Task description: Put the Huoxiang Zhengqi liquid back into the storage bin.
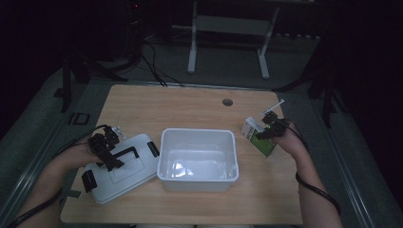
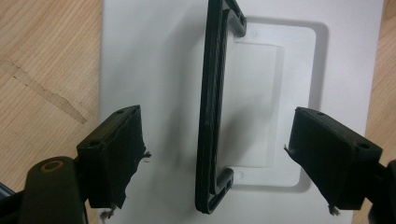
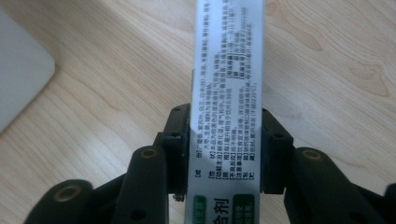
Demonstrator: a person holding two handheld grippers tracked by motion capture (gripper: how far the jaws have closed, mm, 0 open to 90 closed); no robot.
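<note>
**Box gripped at right, lid handle bracketed at left**

At the right of the high view, my right gripper (image 1: 266, 127) is clenched on a small green-and-white carton (image 1: 259, 136), held just beside the right wall of the open white bin (image 1: 198, 176) that sits at the centre of the wooden tabletop (image 1: 190, 104). In the right gripper view, my jaws press against both narrow sides of the carton (image 3: 227, 93), whose printed white face runs up the middle of the frame, with wood grain behind it and a corner of the bin (image 3: 18, 84) at the left edge.

At the lower left of the high view, my left gripper (image 1: 110, 151) hovers over the white lid (image 1: 121, 178), which lies flat on the tabletop, touching the bin's left side. The left gripper view shows my jaws spread wide and released, one on each side of the lid's black handle (image 2: 212, 107); the handle stands up from its recess in the centre of the frame, and neither jaw touches it.
</note>
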